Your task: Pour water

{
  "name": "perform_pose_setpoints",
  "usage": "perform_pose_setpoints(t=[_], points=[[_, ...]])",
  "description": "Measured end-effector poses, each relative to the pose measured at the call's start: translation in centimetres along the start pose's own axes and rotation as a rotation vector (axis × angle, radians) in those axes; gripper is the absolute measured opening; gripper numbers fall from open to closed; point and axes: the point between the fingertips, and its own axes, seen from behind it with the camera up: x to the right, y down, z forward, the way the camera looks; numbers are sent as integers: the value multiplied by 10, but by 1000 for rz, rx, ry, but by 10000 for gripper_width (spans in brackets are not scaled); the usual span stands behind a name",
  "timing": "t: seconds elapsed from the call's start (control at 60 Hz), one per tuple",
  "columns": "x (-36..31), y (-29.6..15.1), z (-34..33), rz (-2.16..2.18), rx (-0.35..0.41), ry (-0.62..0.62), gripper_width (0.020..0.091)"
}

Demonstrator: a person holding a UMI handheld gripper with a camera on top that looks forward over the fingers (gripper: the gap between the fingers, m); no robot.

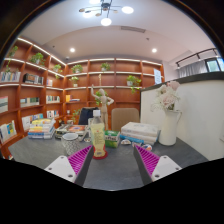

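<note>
Approaching with the claw (111,160) spread and empty, I'm eyeing the bottle (98,138) ahead on the table (115,170) (probably light, slippery plastic); gripping mid-body seems safest.

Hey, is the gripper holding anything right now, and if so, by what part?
Nothing is held. The gripper is open, its fingers empty; the bottle stands on the table just beyond them.

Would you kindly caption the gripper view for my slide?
Open tongs approach a bottle standing just ahead on a grey table.
</note>
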Motion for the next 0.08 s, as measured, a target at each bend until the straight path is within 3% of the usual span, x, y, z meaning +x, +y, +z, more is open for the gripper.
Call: perform_pose_setpoints(t=[0.083], points=[[1,-1,0,8,5,5,814]])
